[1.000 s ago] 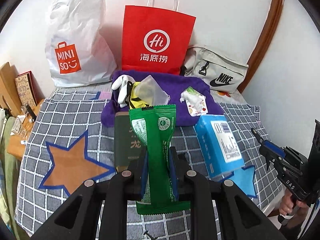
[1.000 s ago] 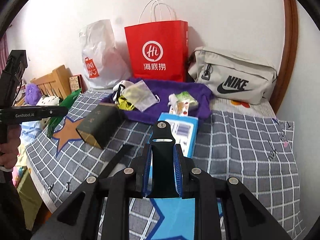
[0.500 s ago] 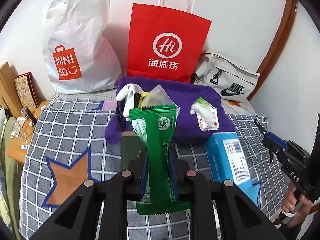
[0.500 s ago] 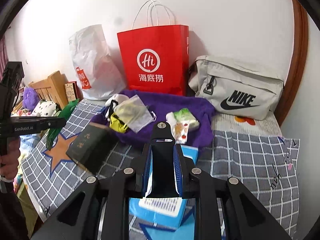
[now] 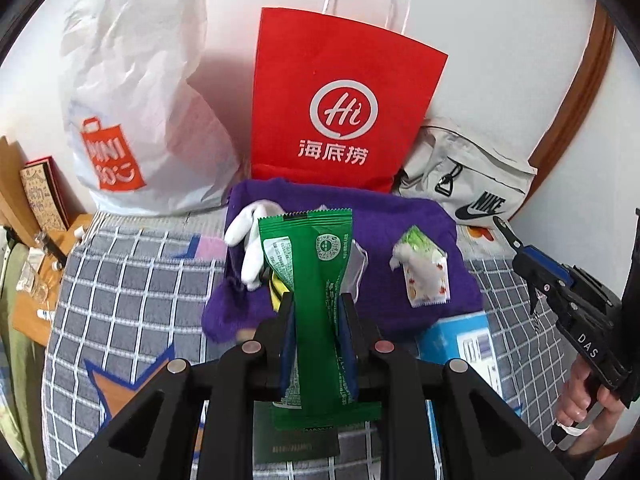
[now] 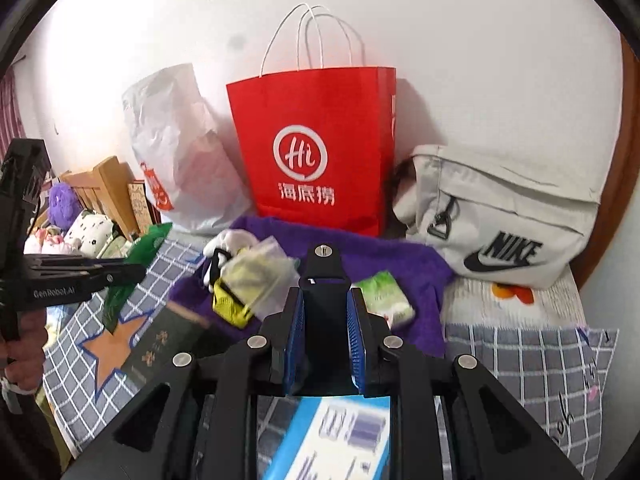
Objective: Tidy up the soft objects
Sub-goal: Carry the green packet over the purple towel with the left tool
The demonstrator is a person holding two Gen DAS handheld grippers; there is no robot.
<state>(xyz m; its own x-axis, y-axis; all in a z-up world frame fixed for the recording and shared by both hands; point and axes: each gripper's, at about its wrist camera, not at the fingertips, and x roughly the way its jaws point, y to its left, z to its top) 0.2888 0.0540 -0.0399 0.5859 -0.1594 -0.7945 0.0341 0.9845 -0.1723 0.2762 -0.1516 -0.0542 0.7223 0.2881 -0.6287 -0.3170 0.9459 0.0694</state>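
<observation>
A: Left wrist view first. What has the left gripper [image 5: 316,320] got?

B: It is clamped on the green packet [image 5: 316,300], long axis upright, running toward 12 o'clock. The purple towel [image 5: 400,216] lies just beyond at 12, the red bag [image 5: 340,92] behind it.

A: And the right wrist view?

B: The right gripper [image 6: 324,320] grips a black part [image 6: 324,280], jaws narrow. The towel [image 6: 400,260] sits at 12; the left gripper [image 6: 80,276], with the packet [image 6: 136,256], is at 9. I judge the left is the one placing.
</observation>
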